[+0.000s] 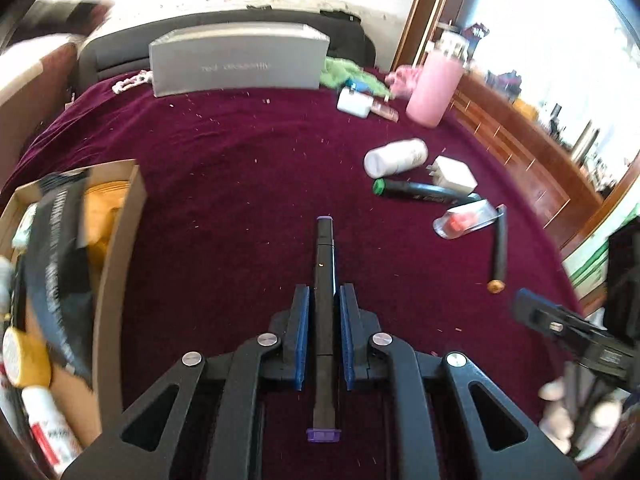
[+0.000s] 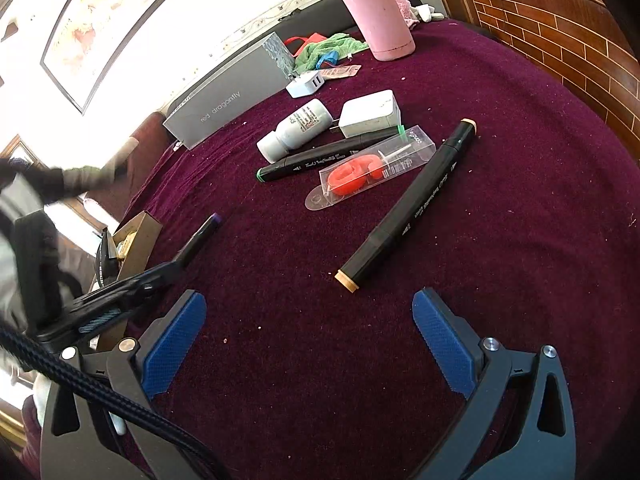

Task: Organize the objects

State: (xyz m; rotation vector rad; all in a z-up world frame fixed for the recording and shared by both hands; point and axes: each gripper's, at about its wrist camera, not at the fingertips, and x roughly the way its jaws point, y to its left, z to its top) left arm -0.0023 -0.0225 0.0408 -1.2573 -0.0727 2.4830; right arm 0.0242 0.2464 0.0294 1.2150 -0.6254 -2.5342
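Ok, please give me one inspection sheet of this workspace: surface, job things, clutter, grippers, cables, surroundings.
Surface: maroon cloth, speckled with crumbs.
Job's things: purple-capped marker in left gripper; tan-capped marker, green-capped marker, white bottle, white charger, clear packet with orange part, all lying loose; cardboard box at left, partly filled.
Clutter: pink tumbler, grey box, green cloth, second white charger.
Grippers: left gripper shut on the marker; right gripper open, empty.
Cables: braided black cable over the right gripper.
Surroundings: wooden cabinet, framed picture.

Maroon cloth (image 2: pixel 500 240), pink tumbler (image 2: pixel 376 12), grey box (image 1: pixel 240 60), black marker (image 2: pixel 408 208) with tan ends, blue-padded jaws
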